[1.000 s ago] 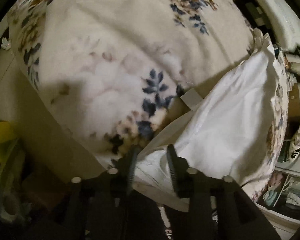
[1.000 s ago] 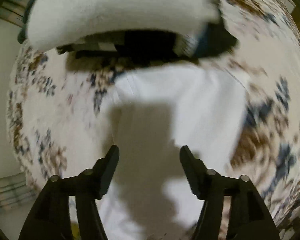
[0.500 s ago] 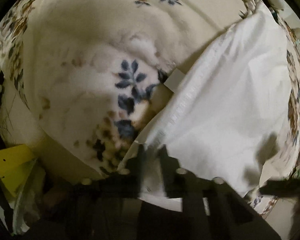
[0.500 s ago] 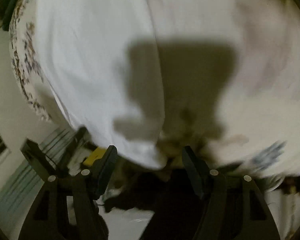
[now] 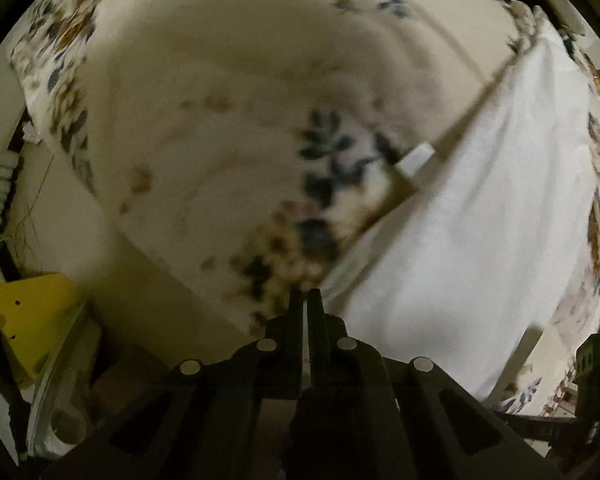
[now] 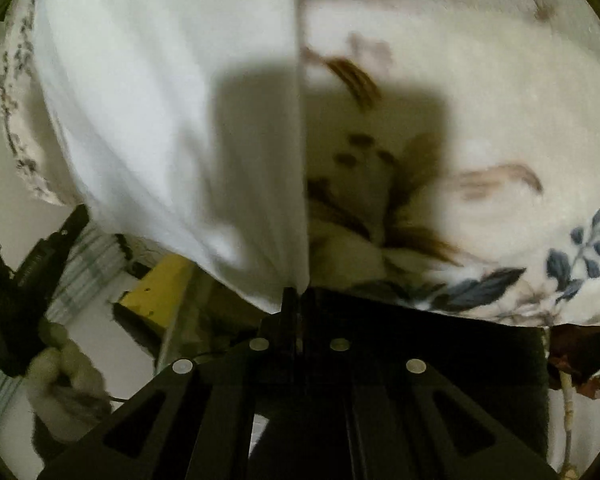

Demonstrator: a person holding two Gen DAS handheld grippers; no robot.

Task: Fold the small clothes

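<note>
A white garment lies on a floral blanket over the bed, stretching from the lower middle to the upper right in the left wrist view. A white label tab sticks out at its left edge. My left gripper is shut on the garment's near corner. In the right wrist view the white garment fills the upper left, with a straight edge running down to my right gripper, which is shut on its near edge. The left gripper and the gloved hand holding it show at the left.
The floral blanket covers the bed to the right of the garment. A yellow box stands on the floor at the bed's left side and also shows in the right wrist view. The bed edge drops just before both grippers.
Both grippers have closed from open onto the white garment's near edge. The right gripper moved from above the cloth's middle to its lower edge.
</note>
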